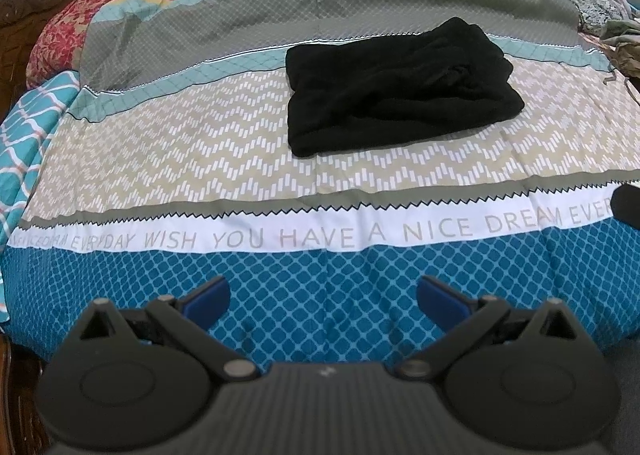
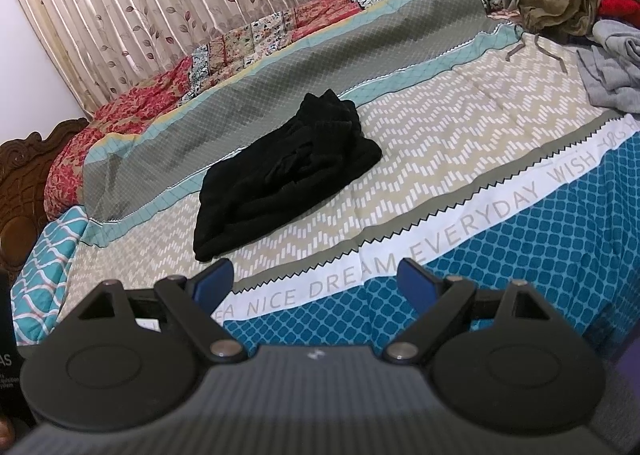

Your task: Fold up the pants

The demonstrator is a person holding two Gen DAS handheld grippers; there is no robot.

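Two sets of tongs, both w/ jaws spread wide and nothing between them: left tongs [image 1: 322, 295] and right tongs [image 2: 316, 279] hang over the near edge of the bed, well apart from the garment. The black, soft, fleecy-looking pants [image 1: 396, 91] lie as a compact, roughly rectangular bundle on the patterned bedsheet w/ zigzag and lettered bands [image 1: 160, 159], about mid-bed, straddling the zigzag band and the teal stripe behind it, nearer the carved wooden headboard [image 2: 28, 167] end than the far side. A loose pile of olive, grey and red clothes [image 2: 580, 3] sits toward the bed's opposite end, not touching the pants.

Step, as I read it: folding looks done or nearly so; layers stacked, edges a bit lumpy, top layer slightly skewed. Next move, if any, prob. calls for reaching in fwd over the near edge and squaring up the bundle, or leaving it and taking another garment. Can't tell which is intended.
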